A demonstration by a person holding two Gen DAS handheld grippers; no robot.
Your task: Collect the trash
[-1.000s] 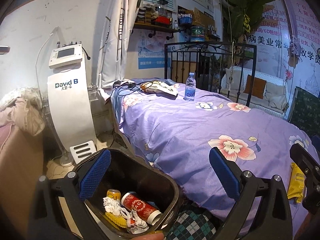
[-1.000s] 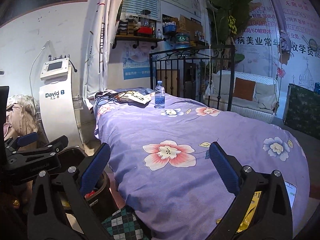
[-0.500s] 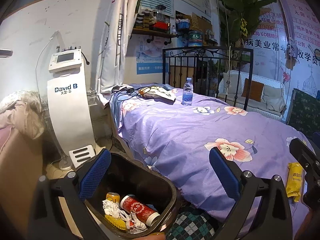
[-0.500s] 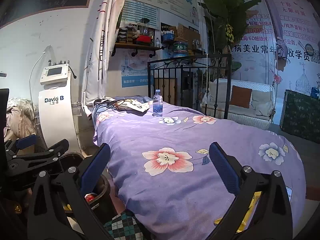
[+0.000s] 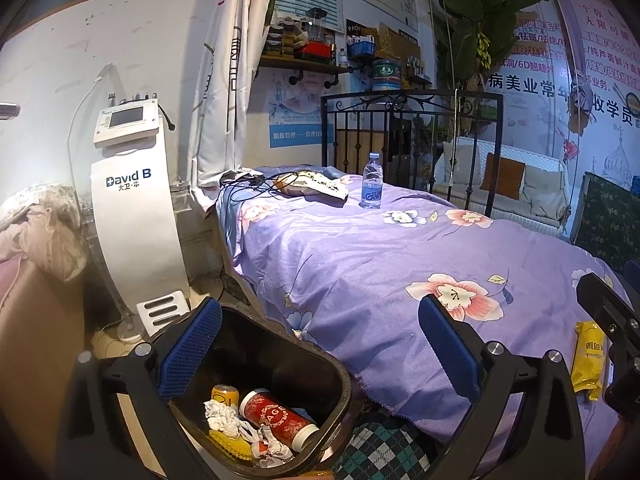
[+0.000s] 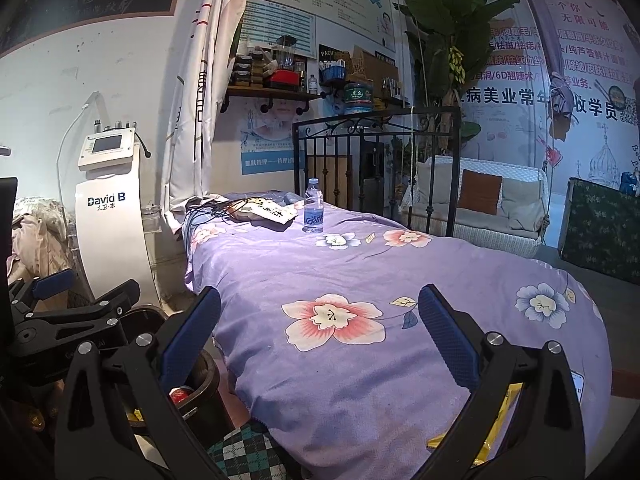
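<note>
A dark trash bin (image 5: 340,376) stands at the bed's near left corner, holding a red cylinder (image 5: 276,418), a yellow can (image 5: 225,394) and crumpled white paper (image 5: 224,420). My left gripper (image 5: 320,352) hovers open over the bin and the bed edge, holding nothing. A yellow snack packet (image 5: 588,356) lies on the purple sheet at the right, beside the right gripper's arm. In the right wrist view the right gripper (image 6: 320,340) is open above the bed, the yellow packet (image 6: 496,436) partly hidden under its right finger. A water bottle (image 6: 314,211) stands at the far end.
The purple flowered bed (image 5: 360,256) fills the middle. A white machine marked David B (image 5: 132,216) stands on the floor at left. Cables and a paper bag (image 5: 308,188) lie near the iron headboard (image 5: 412,128). A checked cloth (image 5: 380,448) shows below.
Both views have drawn back and risen slightly, so the bed and bottle look a little farther. The bin and its contents sit lower in the left wrist view. Both grippers stay open.
</note>
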